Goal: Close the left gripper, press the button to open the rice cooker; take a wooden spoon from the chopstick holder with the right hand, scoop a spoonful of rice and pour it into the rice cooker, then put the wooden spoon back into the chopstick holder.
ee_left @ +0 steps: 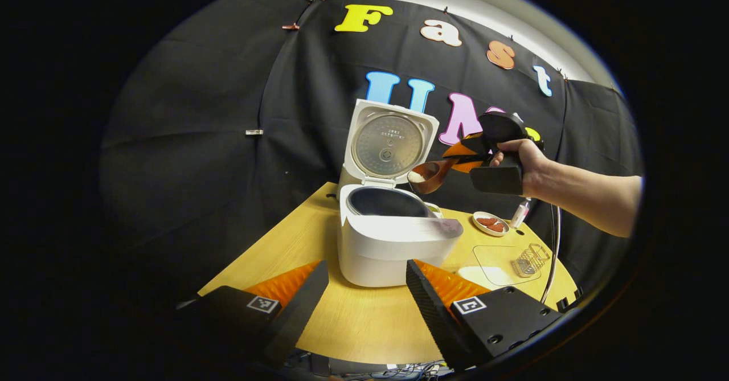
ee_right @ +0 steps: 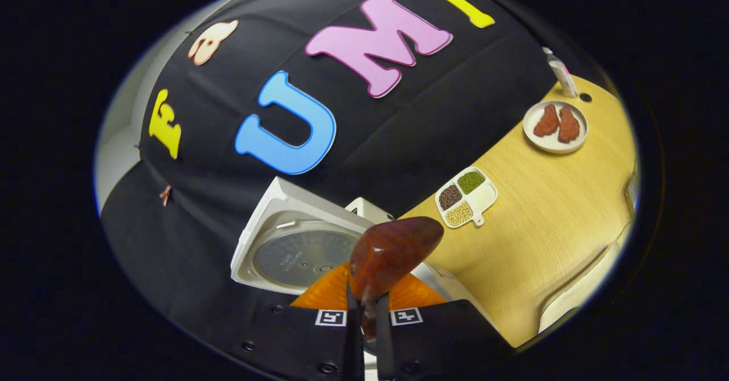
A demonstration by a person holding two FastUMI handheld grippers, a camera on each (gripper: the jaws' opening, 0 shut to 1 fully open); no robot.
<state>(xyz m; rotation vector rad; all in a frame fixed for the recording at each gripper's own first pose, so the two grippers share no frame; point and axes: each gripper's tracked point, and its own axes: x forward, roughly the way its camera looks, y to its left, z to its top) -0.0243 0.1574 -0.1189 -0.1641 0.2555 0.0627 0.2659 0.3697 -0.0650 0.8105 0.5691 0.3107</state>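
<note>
My right fingers (ee_right: 364, 318) pinch the wooden spoon (ee_left: 431, 176), full of rice, just above the open rice cooker (ee_left: 393, 230). I should tip slowly over the pot. Left fingers (ee_left: 364, 290) wide.

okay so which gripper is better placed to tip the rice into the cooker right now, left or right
Right. The right gripper already holds the wooden spoon, loaded with rice, just above the open rice cooker. The left gripper is empty, open, and low in front of the cooker.
</note>
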